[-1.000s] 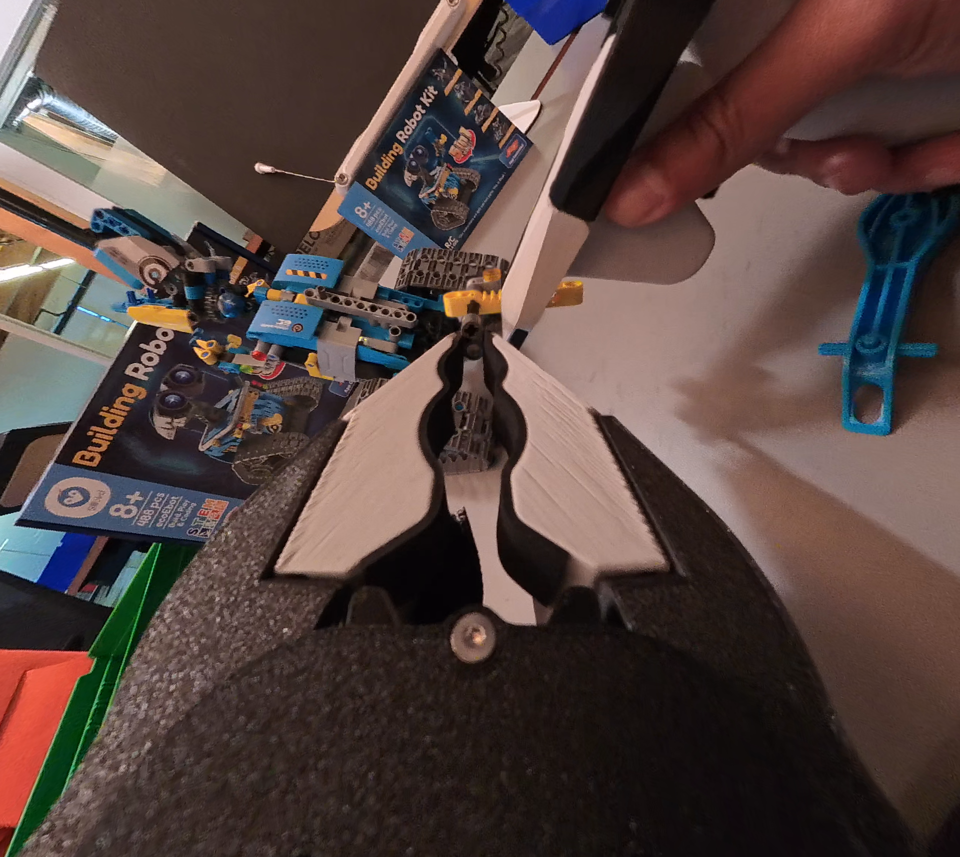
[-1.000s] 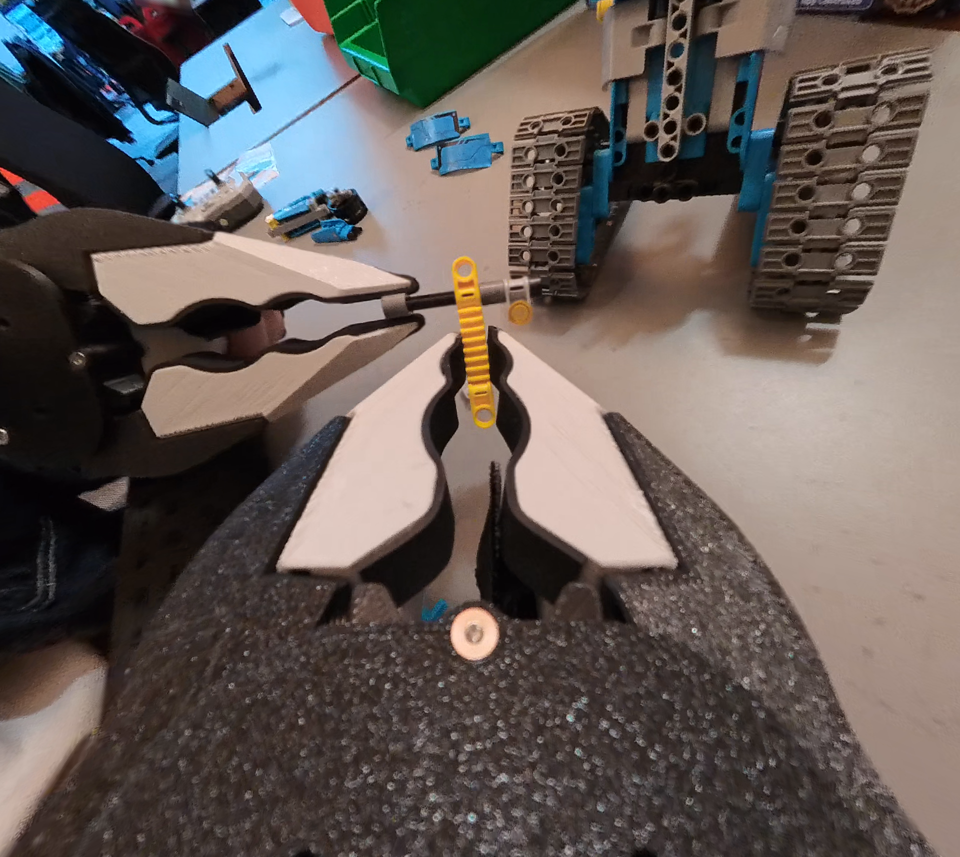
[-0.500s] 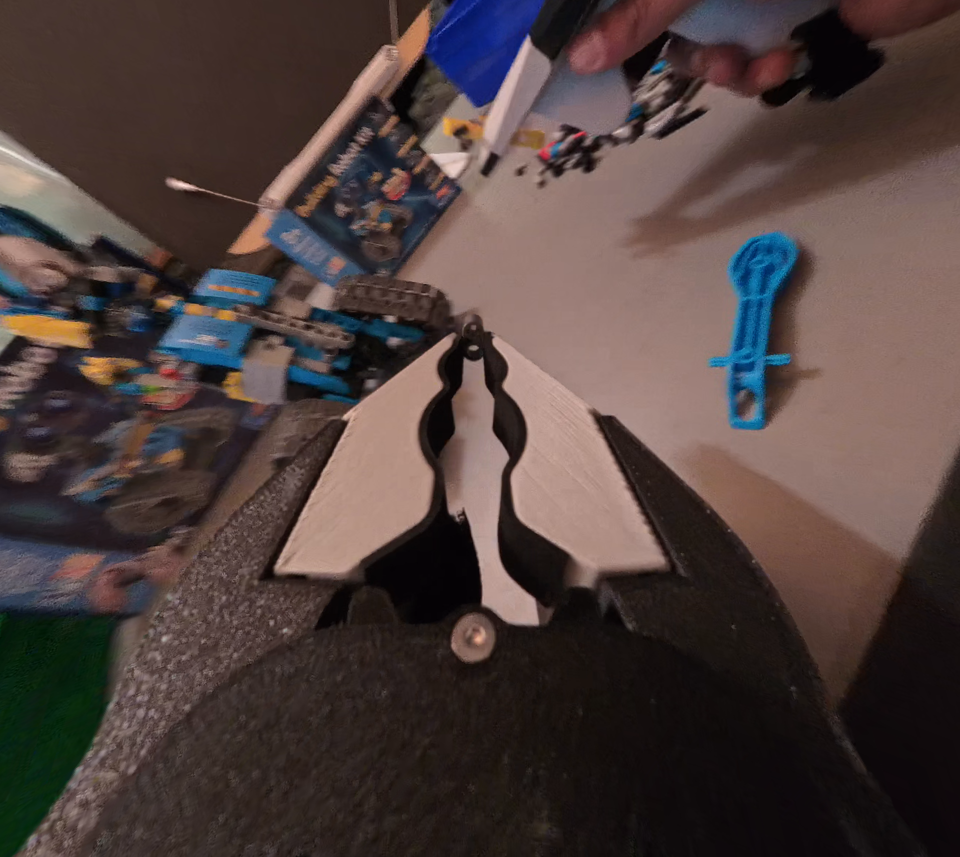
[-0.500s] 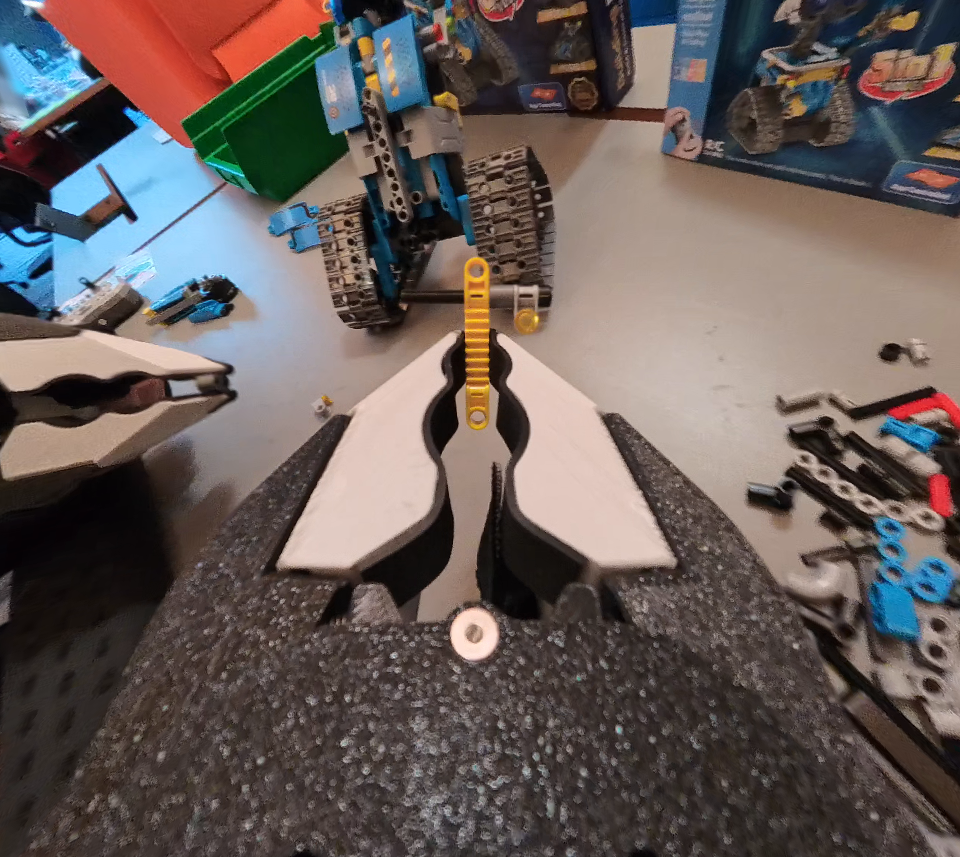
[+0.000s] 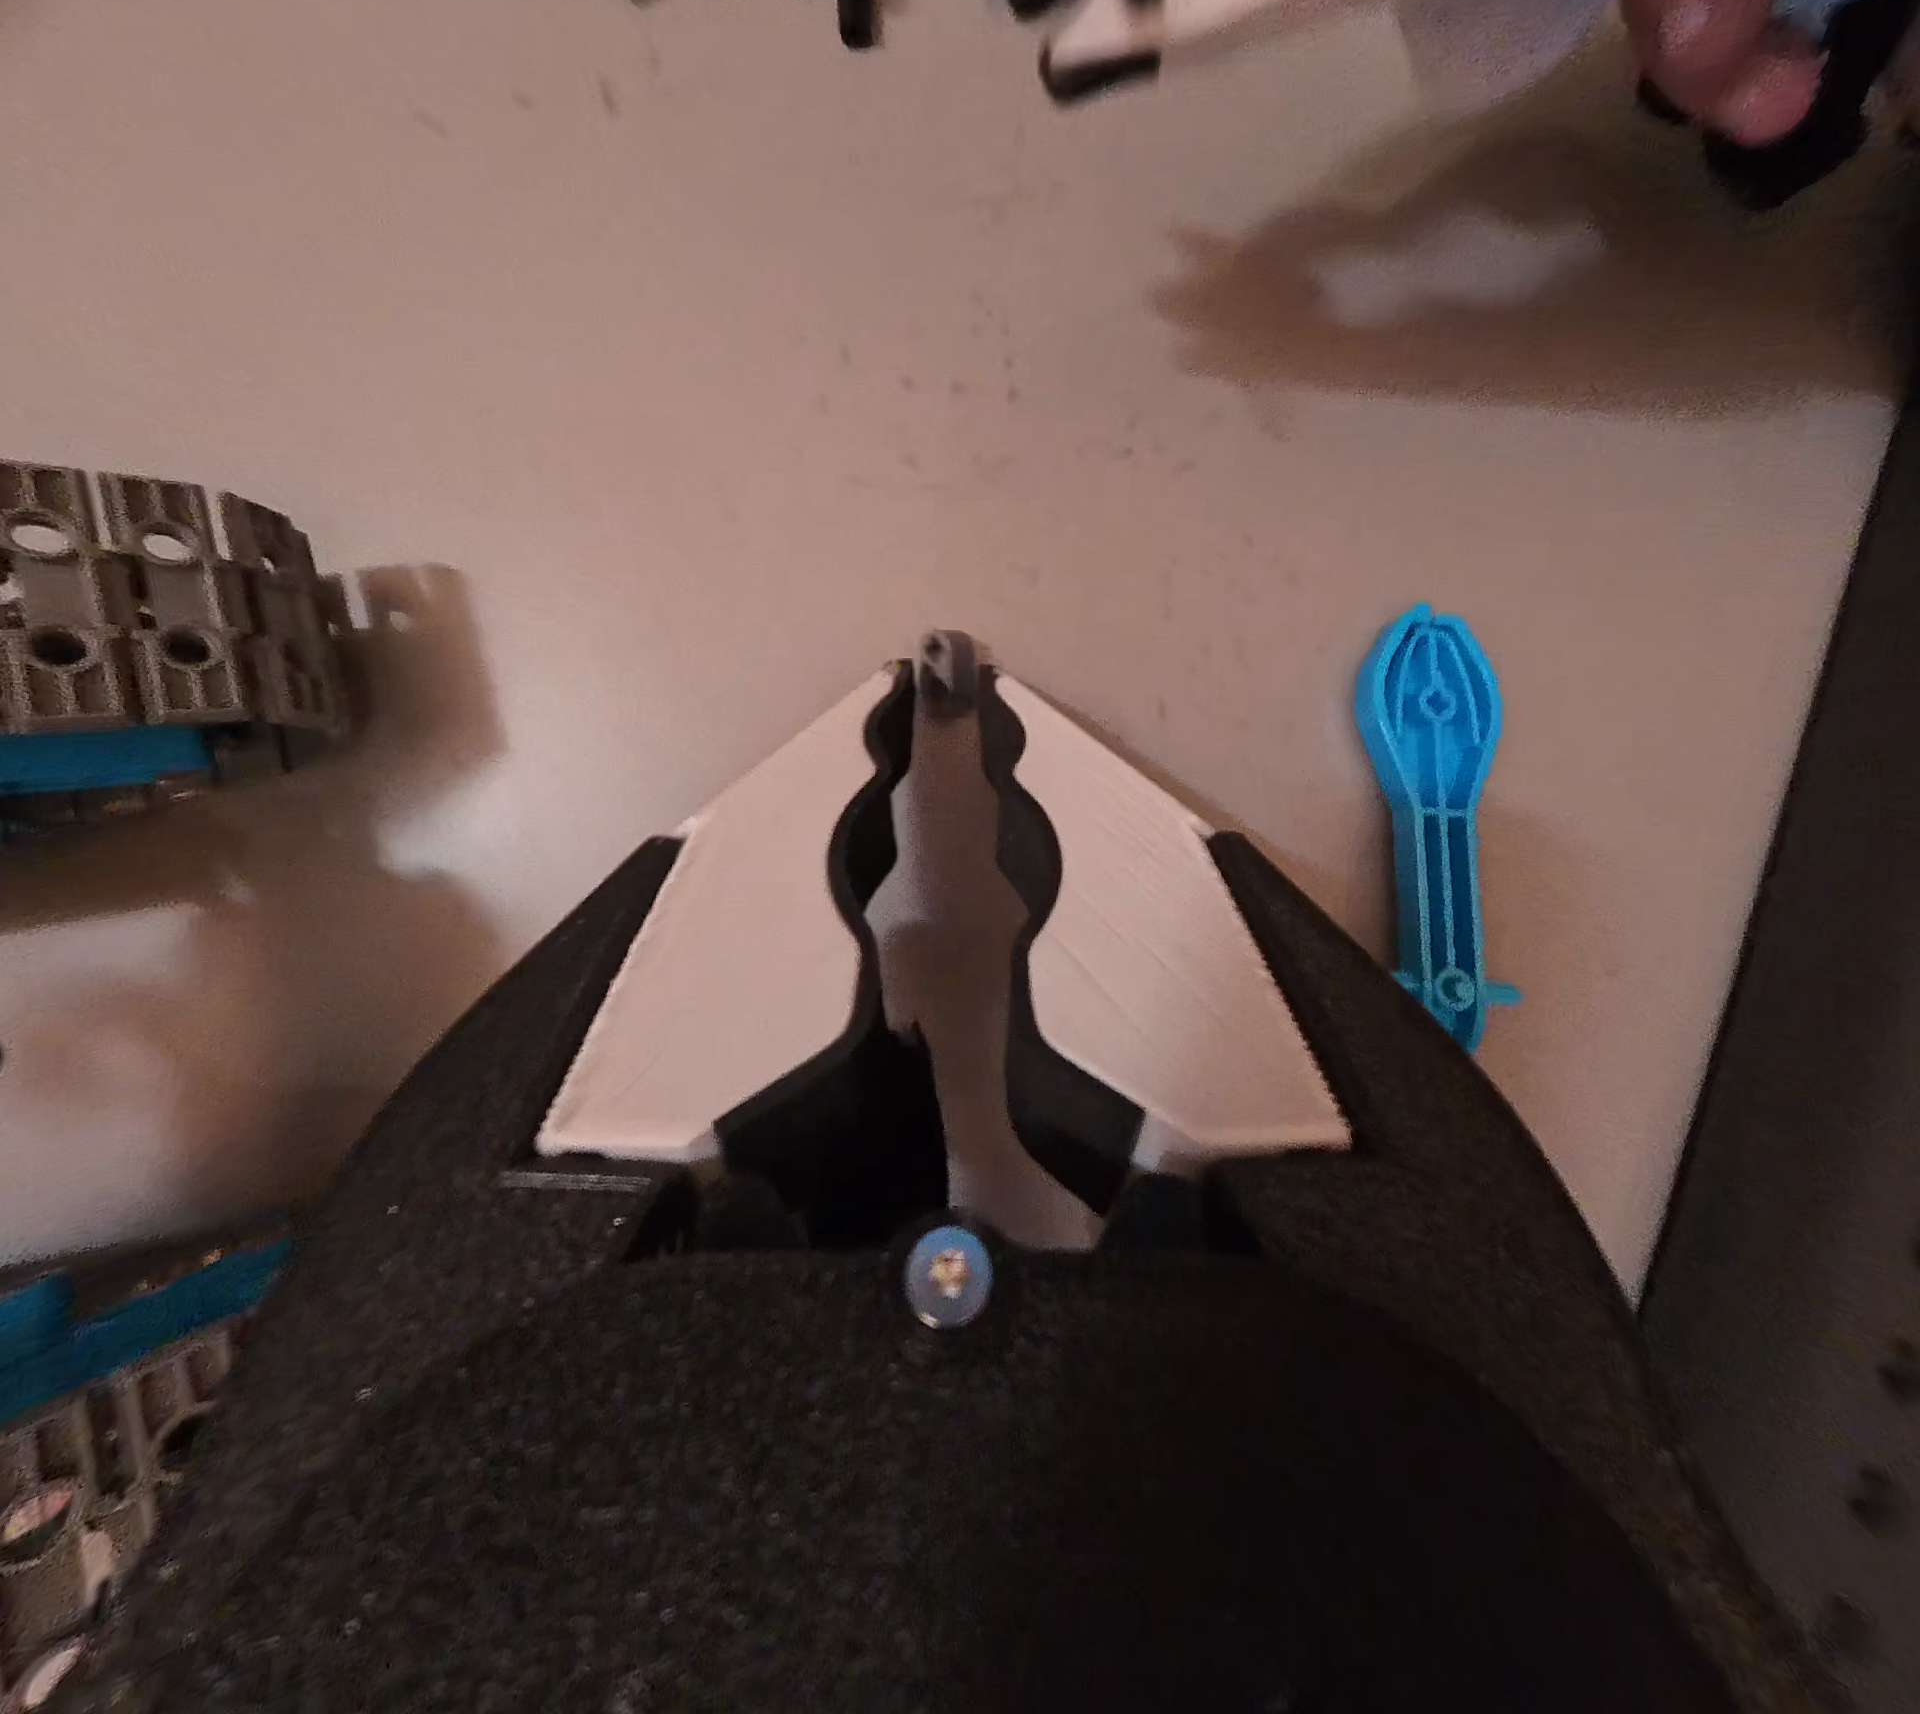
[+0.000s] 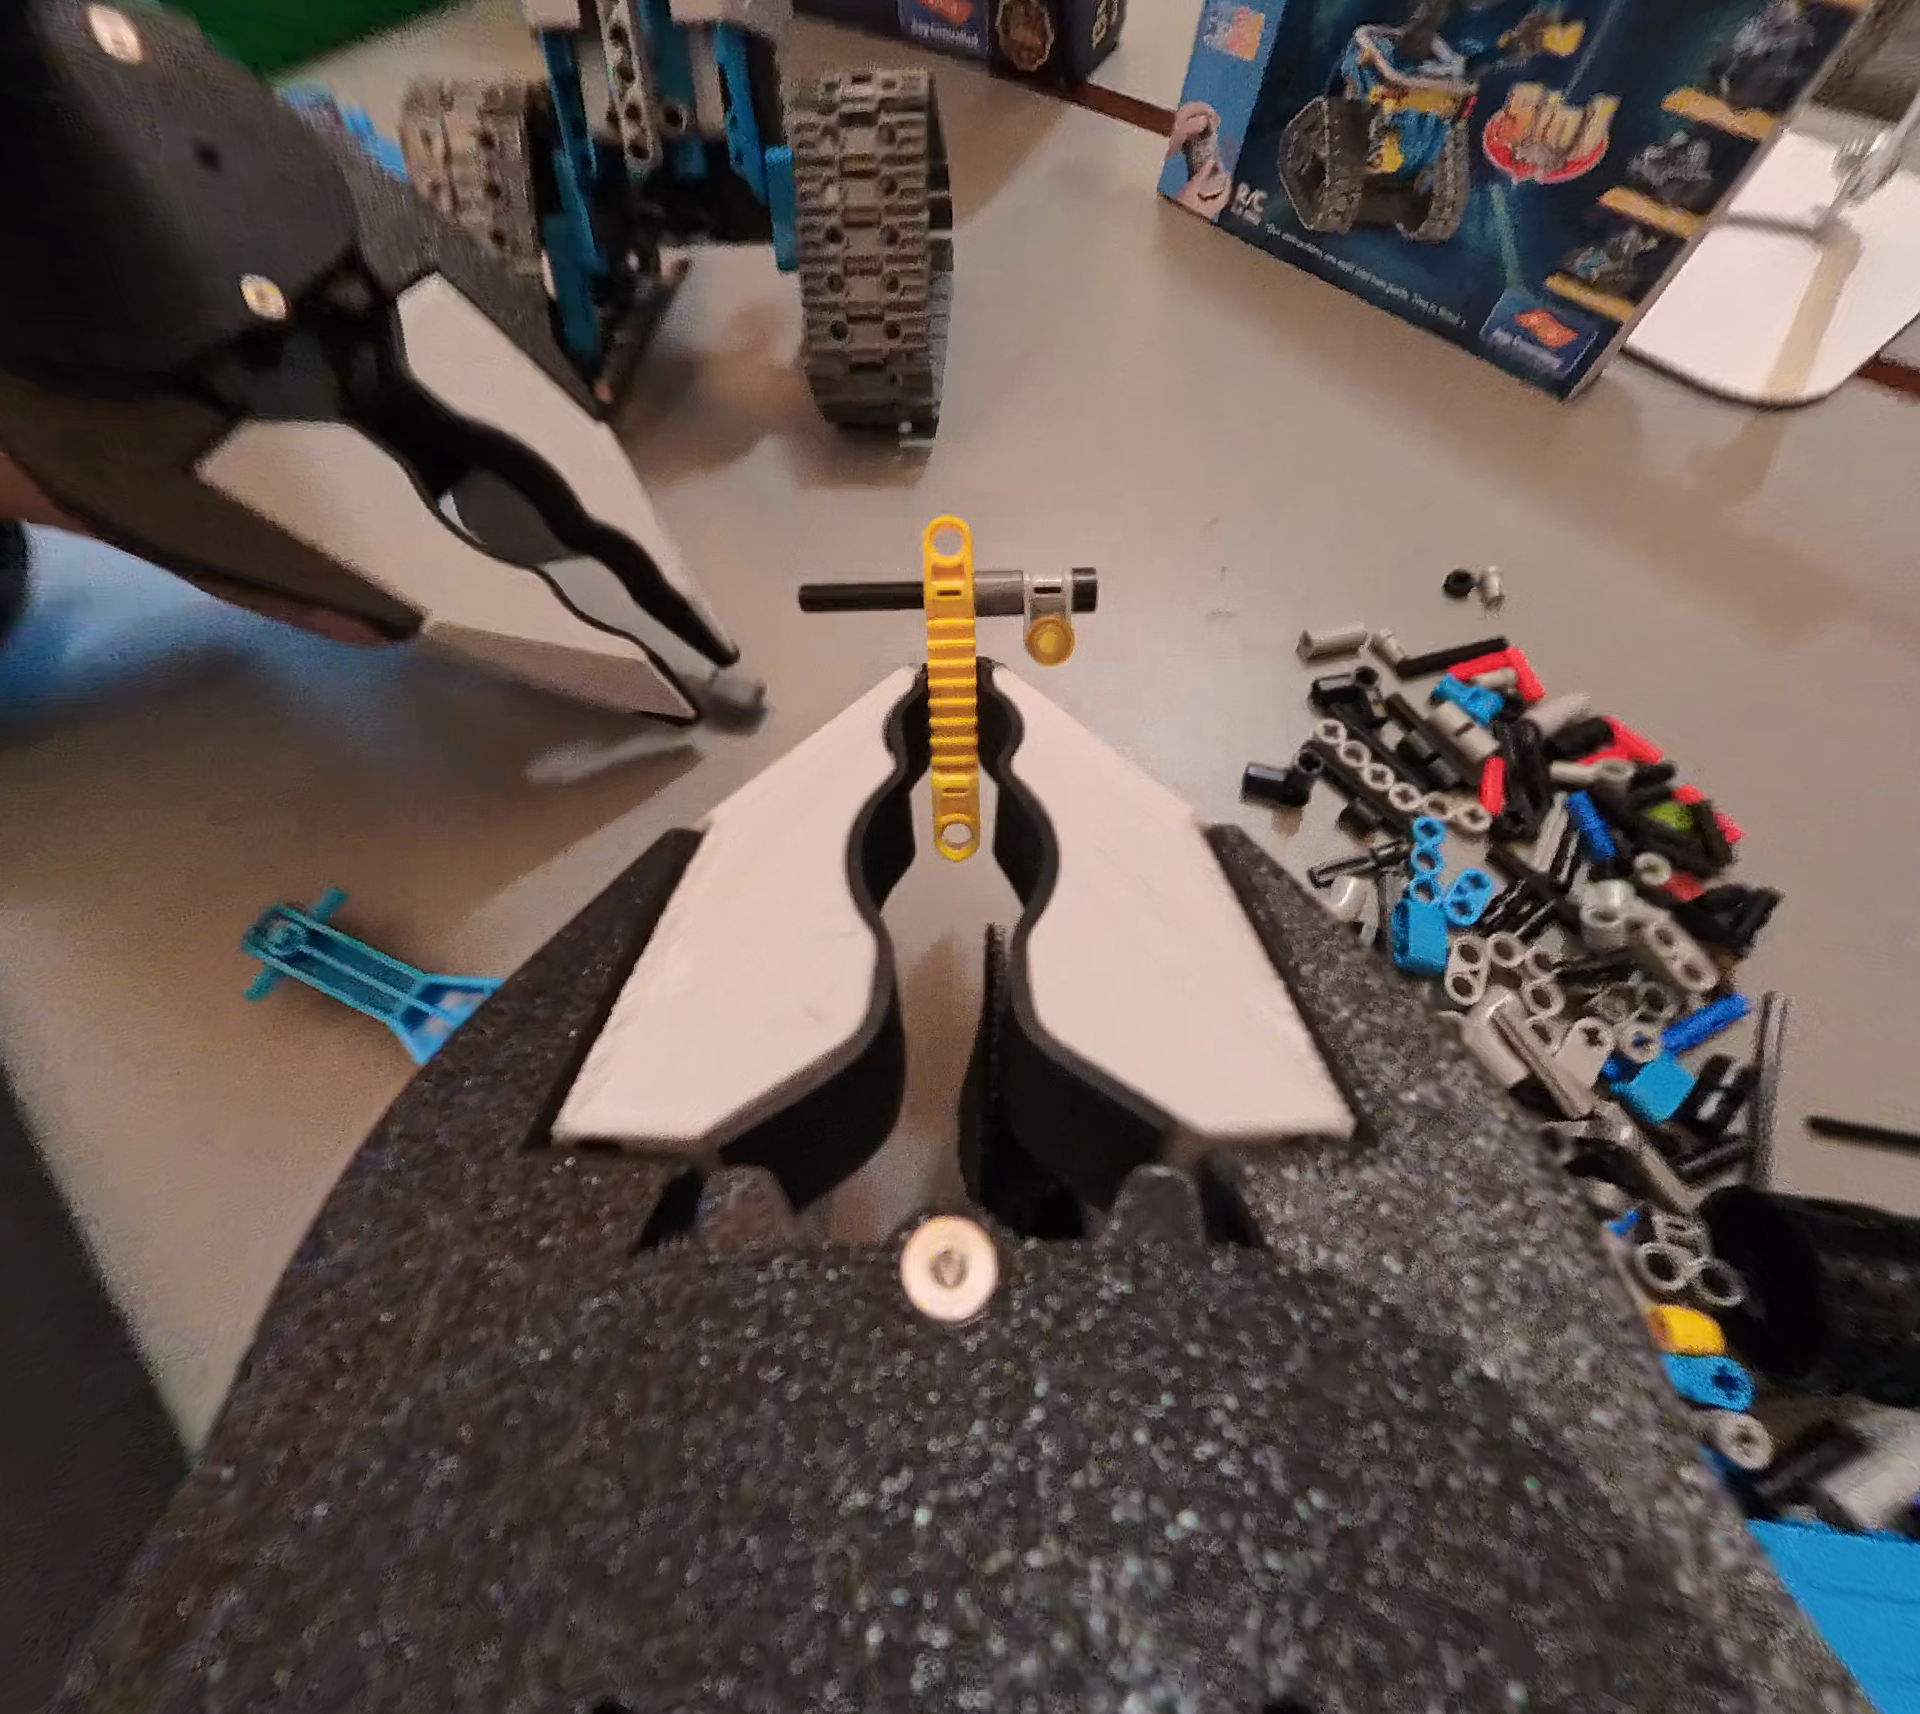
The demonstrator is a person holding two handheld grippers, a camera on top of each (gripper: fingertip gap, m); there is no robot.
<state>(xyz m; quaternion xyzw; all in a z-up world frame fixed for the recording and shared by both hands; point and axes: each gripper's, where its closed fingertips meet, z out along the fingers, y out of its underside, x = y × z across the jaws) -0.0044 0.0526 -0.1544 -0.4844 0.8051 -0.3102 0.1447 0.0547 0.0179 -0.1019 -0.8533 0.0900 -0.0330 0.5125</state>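
My left gripper (image 5: 943, 677) is shut on a small grey connector piece (image 5: 943, 665) and points down at the beige table (image 5: 727, 314). It also shows in the right wrist view (image 6: 717, 677), tips close to the table. My right gripper (image 6: 951, 688) is shut on a yellow toothed beam (image 6: 951, 688) that stands upright. A black axle (image 6: 862, 596) runs through the beam's top, with a grey bush and a yellow round piece (image 6: 1049, 638) on it. The right gripper shows blurred at the top right of the left wrist view (image 5: 1101, 64), held by a hand (image 5: 1756, 12).
A tracked blue-and-grey robot model (image 6: 727, 137) stands behind the grippers, its track at the left of the left wrist view (image 5: 156, 615). A pile of loose small parts (image 6: 1538, 864) lies at right. A blue flat tool (image 5: 1434, 812) lies near the table edge. Kit boxes (image 6: 1507, 75) stand at the back. One gripper's finger ends stand about 9 centimetres off the other's. It is some 15 centimetres from my left tips to the tracked blue-and-grey robot model (image 6: 727, 137).
The left gripper has pulled off the axle and swung down toward the table with the grey piece. The right gripper has carried the beam and axle away from the robot, to the right.
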